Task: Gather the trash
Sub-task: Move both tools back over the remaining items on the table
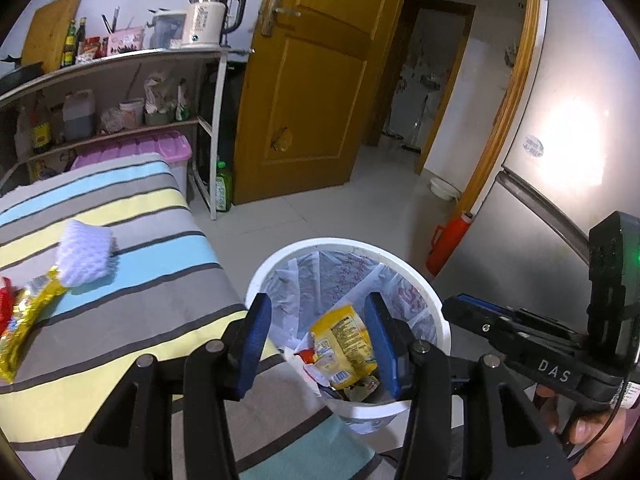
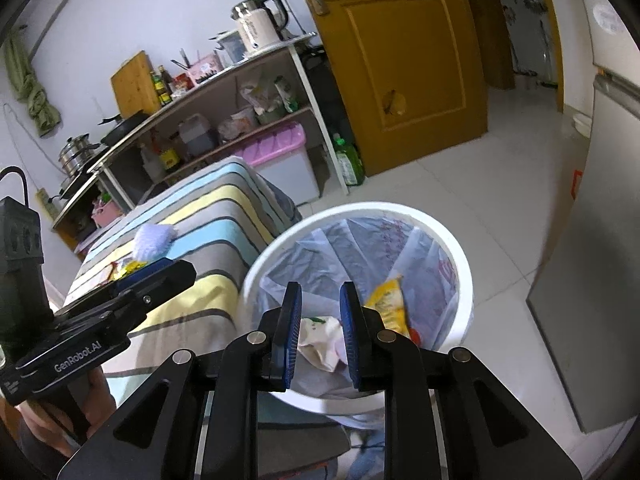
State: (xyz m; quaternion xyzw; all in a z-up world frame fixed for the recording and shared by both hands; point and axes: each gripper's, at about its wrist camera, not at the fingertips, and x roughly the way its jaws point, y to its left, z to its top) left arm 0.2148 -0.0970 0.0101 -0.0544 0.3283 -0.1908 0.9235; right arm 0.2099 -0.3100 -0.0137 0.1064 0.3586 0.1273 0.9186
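A white trash bin lined with a clear bag stands on the floor beside a striped table. It holds a yellow snack packet and other wrappers. My left gripper is open and empty above the bin's near left rim. My right gripper is open and empty over the bin, above a crumpled white wrapper and the yellow packet. On the table lie a white foam net, a gold wrapper and a red item at the edge.
The striped cloth covers the table. A shelf unit with a kettle and bottles stands behind. A wooden door is open; a fridge is at right with a red thermos. A green bottle is on the floor.
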